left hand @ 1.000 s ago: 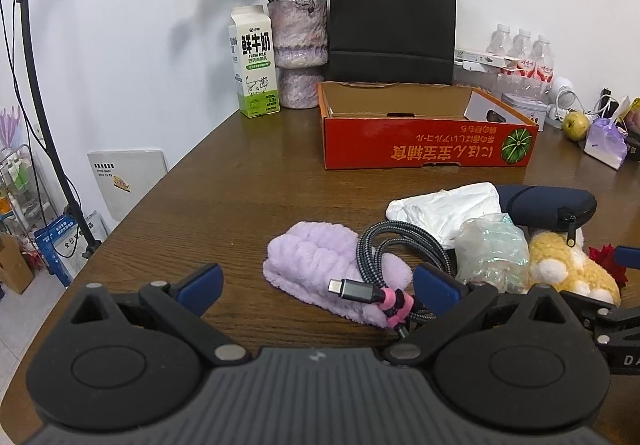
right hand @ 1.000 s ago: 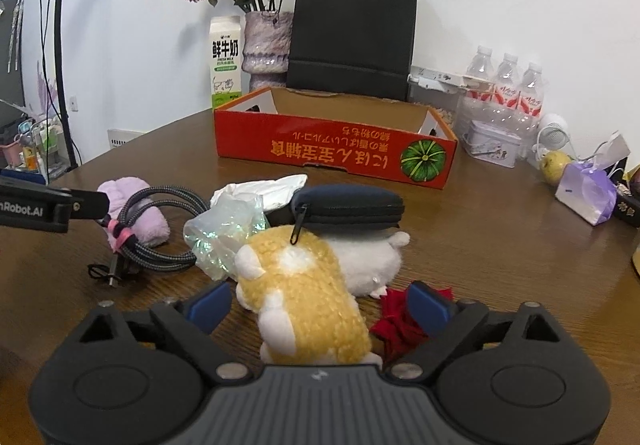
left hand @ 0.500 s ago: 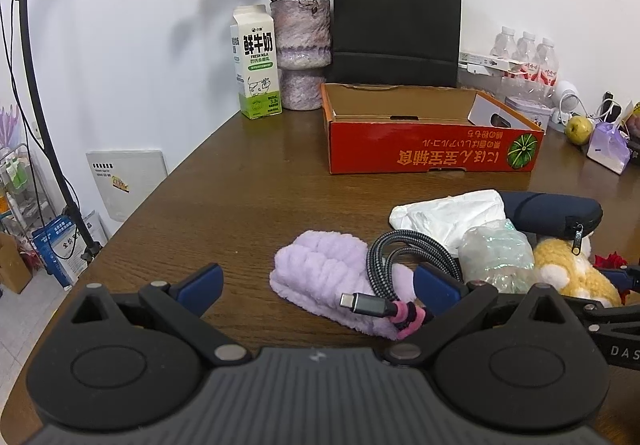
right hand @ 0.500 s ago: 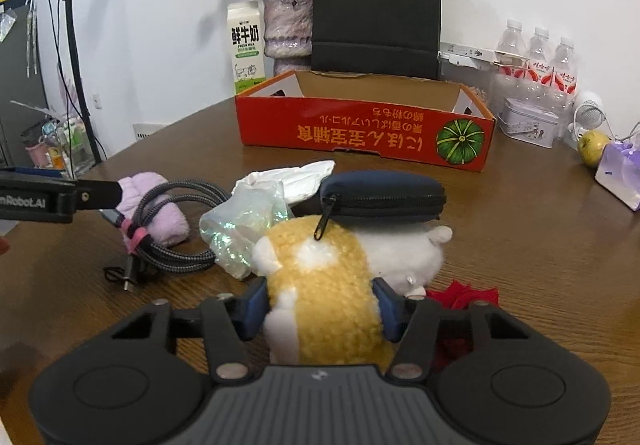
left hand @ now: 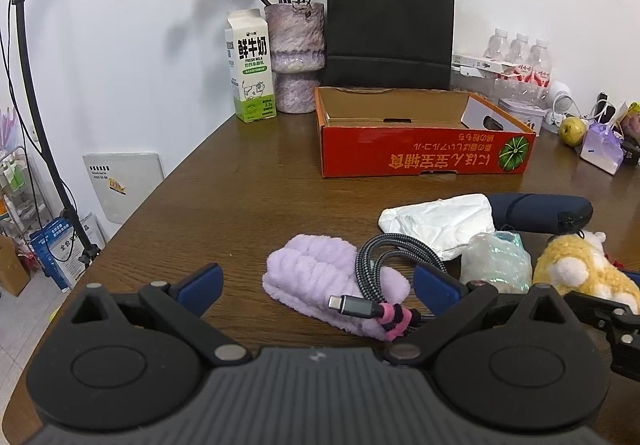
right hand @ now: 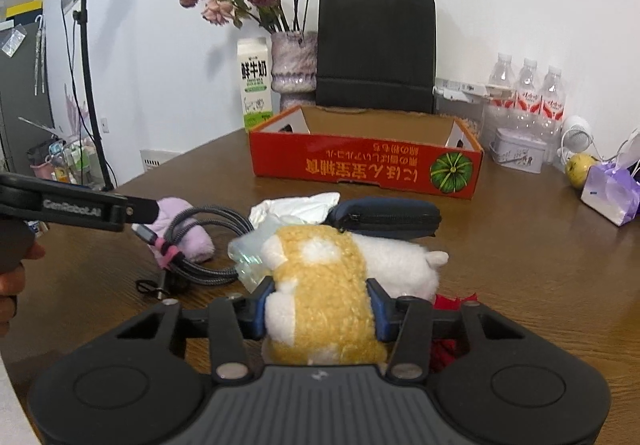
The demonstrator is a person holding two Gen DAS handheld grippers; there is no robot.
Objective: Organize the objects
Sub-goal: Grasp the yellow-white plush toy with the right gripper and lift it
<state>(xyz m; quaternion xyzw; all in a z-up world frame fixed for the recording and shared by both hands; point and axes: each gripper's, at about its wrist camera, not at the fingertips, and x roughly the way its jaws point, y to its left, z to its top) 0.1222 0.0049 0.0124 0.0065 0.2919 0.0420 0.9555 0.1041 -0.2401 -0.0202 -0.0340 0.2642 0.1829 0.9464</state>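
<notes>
We find the right gripper [right hand: 320, 309] at the lower centre of the right wrist view, its jaws closing on the yellow-and-white plush toy [right hand: 324, 285], with both blue pads pressed into the pile on either flank. The toy sits at the near end of a heap on the table [right hand: 520, 245], lying against a dark blue zip pouch [right hand: 384, 215], a crinkled clear wrapper [right hand: 256, 249] and a red item [right hand: 452, 325] partly hidden behind the right-hand jaw. The left gripper [left hand: 316, 285] hangs at the bottom of the left wrist view with its jaws well apart and nothing clamped; the lilac fluffy band [left hand: 320, 279] and the braided cable [left hand: 384, 269] lie on the table between and just ahead of them. The open red cardboard box [right hand: 364, 165] stands at the centre of the frame beyond the heap and, in our judgement, is the likely destination, though the task names none. For the step in hand we advise letting the pads settle fully before lifting, since soft pile compresses and may slip. The lift should go straight up, so the pouch resting on the toy's back and the wrapper beside it are not dragged along. We recommend clearing the box's near wall before lowering, and keeping the left gripper clear of the path.
</notes>
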